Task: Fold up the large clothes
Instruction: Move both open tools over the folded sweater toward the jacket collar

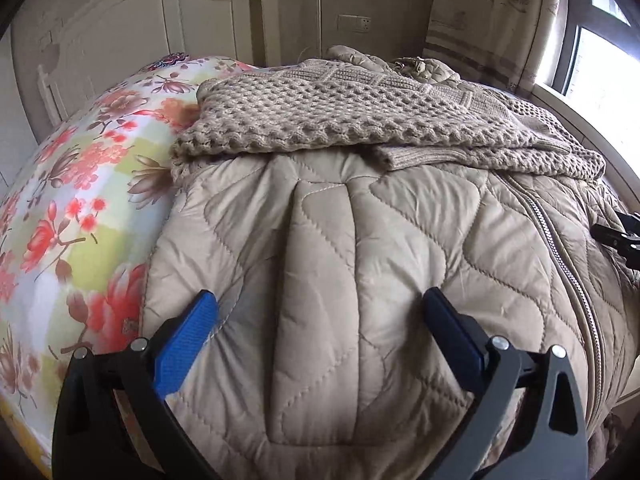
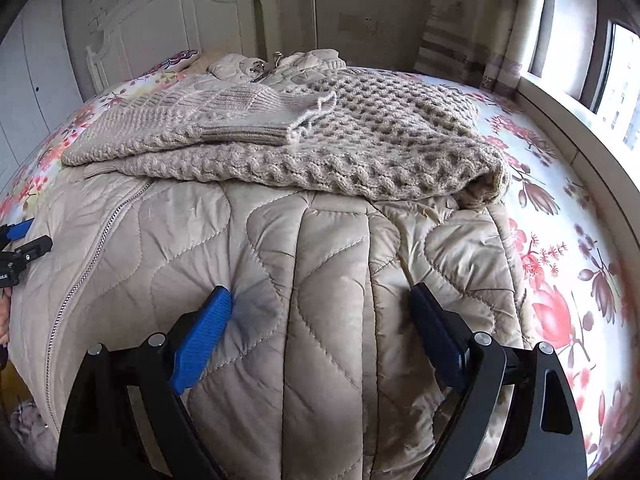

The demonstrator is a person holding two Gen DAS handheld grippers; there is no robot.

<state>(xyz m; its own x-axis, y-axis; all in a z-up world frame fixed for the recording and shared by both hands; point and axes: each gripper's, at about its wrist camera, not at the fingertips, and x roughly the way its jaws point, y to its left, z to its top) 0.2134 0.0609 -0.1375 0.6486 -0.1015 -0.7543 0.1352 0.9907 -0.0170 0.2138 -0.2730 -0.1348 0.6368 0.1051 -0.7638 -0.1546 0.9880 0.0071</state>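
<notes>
A beige quilted coat (image 1: 420, 240) lies spread over the bed with its zipper (image 1: 560, 248) running down the right side. A folded beige knit sweater (image 1: 320, 116) rests on the coat's far part. My left gripper (image 1: 320, 306) is open, its blue fingertips (image 1: 202, 314) resting on the coat near its left edge, a raised sleeve-like ridge between them. In the right wrist view my right gripper (image 2: 320, 296) is also open, straddling a similar ridge of the coat (image 2: 332, 264), with the sweater (image 2: 320, 136) beyond. Each gripper shows at the edge of the other's view.
The bed has a floral sheet (image 1: 80, 200), bare left of the coat and bare on the right side (image 2: 560, 260) too. A white headboard (image 2: 168, 20) stands behind, with a curtain (image 2: 480, 20) and a window (image 2: 624, 80) at the right.
</notes>
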